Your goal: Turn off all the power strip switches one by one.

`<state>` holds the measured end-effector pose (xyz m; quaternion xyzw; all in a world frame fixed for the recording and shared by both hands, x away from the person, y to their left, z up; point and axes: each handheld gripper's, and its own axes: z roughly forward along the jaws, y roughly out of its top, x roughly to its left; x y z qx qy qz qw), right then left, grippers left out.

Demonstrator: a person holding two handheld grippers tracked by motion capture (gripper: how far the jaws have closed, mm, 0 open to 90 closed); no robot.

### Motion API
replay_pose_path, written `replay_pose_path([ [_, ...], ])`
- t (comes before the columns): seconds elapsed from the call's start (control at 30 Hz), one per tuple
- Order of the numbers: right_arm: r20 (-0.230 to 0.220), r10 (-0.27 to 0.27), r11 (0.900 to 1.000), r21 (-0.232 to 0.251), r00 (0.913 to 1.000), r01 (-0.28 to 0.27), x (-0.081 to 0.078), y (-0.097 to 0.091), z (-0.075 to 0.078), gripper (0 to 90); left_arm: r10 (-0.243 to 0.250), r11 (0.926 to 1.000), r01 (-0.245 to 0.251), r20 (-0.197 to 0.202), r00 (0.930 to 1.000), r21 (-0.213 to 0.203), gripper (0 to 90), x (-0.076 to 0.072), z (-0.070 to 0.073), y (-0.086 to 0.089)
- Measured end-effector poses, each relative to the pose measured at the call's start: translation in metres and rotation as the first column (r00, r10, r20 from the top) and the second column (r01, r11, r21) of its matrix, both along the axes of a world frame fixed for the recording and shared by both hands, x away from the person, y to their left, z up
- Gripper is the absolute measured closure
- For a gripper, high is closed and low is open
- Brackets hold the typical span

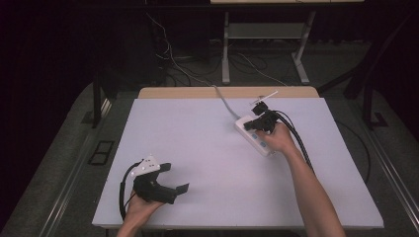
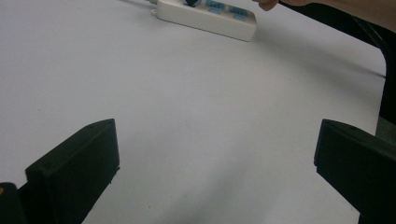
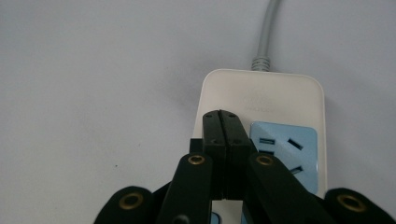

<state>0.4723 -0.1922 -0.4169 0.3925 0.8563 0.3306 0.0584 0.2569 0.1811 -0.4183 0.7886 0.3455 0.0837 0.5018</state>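
A white power strip (image 1: 258, 139) with blue socket faces lies at the table's back right, its grey cord (image 1: 225, 101) running off the far edge. My right gripper (image 1: 250, 125) is shut, its jaws pressed together with nothing seen between them. Their tips rest over the strip's cord end (image 3: 261, 95), just left of a blue socket (image 3: 285, 149); the right gripper (image 3: 222, 115) hides what lies under it. My left gripper (image 1: 176, 177) sits open at the front left on the bare white table (image 1: 197, 133). In the left gripper view the left gripper (image 2: 215, 140) holds nothing, and the power strip (image 2: 205, 19) lies far ahead.
A wooden strip (image 1: 227, 92) edges the table's far side. Beyond it stand a metal desk frame (image 1: 226, 49) and loose cables (image 1: 173, 61) on the floor. The right gripper's black cable (image 1: 299, 140) trails beside the forearm (image 1: 311, 192).
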Motion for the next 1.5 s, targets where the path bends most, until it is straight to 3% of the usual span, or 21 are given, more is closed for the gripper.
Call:
replay_pose_path([
  [0.13,0.03,-0.003,0.9998,-0.02,0.9996,0.004,-0.004,0.003,0.001,90.0,0.001,1.0,-0.001,-0.001,1.0,-0.004,0.0,0.001,0.0,0.0],
  [0.17,0.035,-0.012,0.9999,0.006,0.9993,0.012,-0.004,0.002,0.004,90.0,-0.001,1.0,0.001,-0.002,1.0,-0.002,0.0,0.001,0.0,-0.001],
  [0.27,0.036,-0.016,0.9999,-0.006,0.9992,0.016,-0.006,-0.001,0.007,90.0,-0.001,1.0,0.001,-0.001,1.0,-0.002,0.0,0.0,0.0,-0.001],
  [0.4,0.049,-0.035,0.9974,0.065,0.9982,0.032,-0.012,-0.011,0.012,90.0,0.004,1.0,-0.004,-0.001,1.0,-0.005,0.0,0.0,0.0,-0.001],
  [0.53,0.056,-0.048,0.9934,0.107,0.9973,0.042,-0.019,-0.021,0.02,88.4,0.003,1.0,-0.003,0.001,1.0,-0.006,0.0,0.0,0.0,-0.001],
  [0.6,0.058,-0.065,0.9892,0.135,0.9962,0.057,-0.024,-0.028,0.026,80.5,0.001,1.0,-0.001,0.002,1.0,-0.006,0.0,0.0,0.0,-0.002],
  [0.73,0.045,-0.099,0.9825,0.163,0.9941,0.091,-0.033,-0.039,0.035,52.2,-0.001,1.0,0.001,0.001,1.0,-0.006,0.0,-0.001,0.0,-0.003],
  [0.97,0.037,-0.154,0.9655,0.218,0.9874,0.142,-0.056,-0.059,0.044,13.9,0.0,1.0,0.0,0.002,1.0,-0.01,0.0,-0.001,0.001,-0.004],
  [1.07,0.037,-0.165,0.9594,0.238,0.9856,0.152,-0.068,-0.067,0.046,9.2,0.001,1.0,-0.001,0.002,1.0,-0.01,0.0,-0.001,0.0,-0.004],
  [1.13,0.046,-0.164,0.9599,0.238,0.9854,0.148,-0.077,-0.071,0.046,0.6,0.005,0.9999,-0.005,0.008,1.0,-0.009,0.0,-0.001,0.001,-0.004],
  [1.27,0.049,-0.147,0.9559,0.264,0.988,0.129,-0.096,-0.077,0.046,0.4,0.007,0.9998,-0.007,0.006,1.0,-0.016,0.0,-0.001,0.001,-0.004],
  [1.5,0.05,-0.131,0.9586,0.261,0.9901,0.114,-0.128,-0.082,0.043,0.5,0.006,0.9998,-0.006,0.003,1.0,-0.019,0.0,-0.001,0.001,-0.004],
])
